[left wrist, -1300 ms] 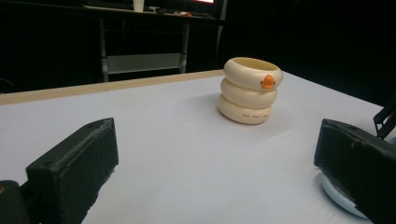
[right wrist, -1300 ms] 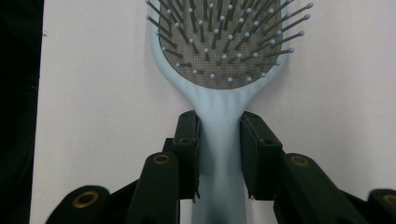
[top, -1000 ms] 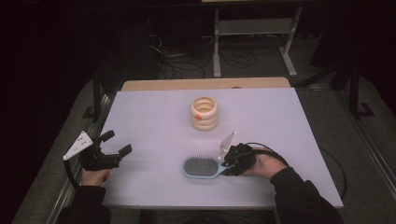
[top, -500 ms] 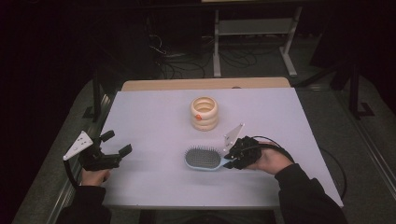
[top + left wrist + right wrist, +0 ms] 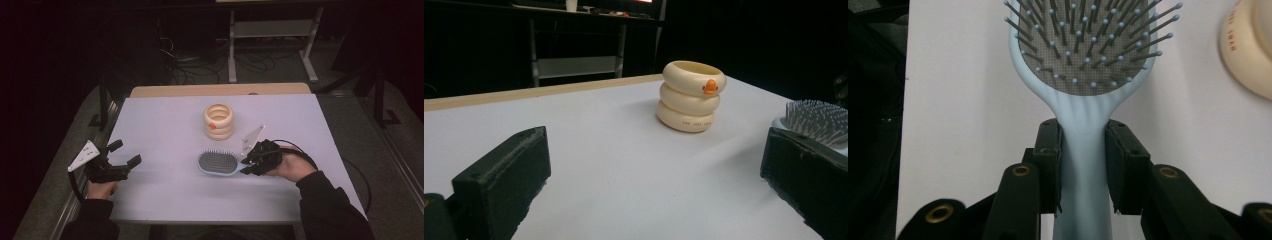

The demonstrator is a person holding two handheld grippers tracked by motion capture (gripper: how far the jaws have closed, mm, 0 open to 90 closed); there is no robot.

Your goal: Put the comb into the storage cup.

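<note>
A light blue hairbrush (image 5: 217, 163) with grey bristles is held just over the white table, right of centre. My right gripper (image 5: 250, 161) is shut on its handle (image 5: 1083, 150), and the bristle head (image 5: 1088, 45) points away from the jaws. A cream holder made of three stacked rings (image 5: 218, 121), with a small orange duck mark, stands upright behind the brush (image 5: 819, 117); the same holder (image 5: 691, 96) stands ahead of my left gripper. My left gripper (image 5: 125, 154) rests at the table's left edge, open, with nothing between its jaws.
The white table (image 5: 165, 125) has a wooden strip along its far edge. Behind it, dark floor with cables and a metal shelf frame (image 5: 270, 40). A cable (image 5: 300, 150) loops from the right gripper near the table's right side.
The right gripper has lifted the hairbrush slightly and carried it a little to the right. The left gripper has stayed where it was.
</note>
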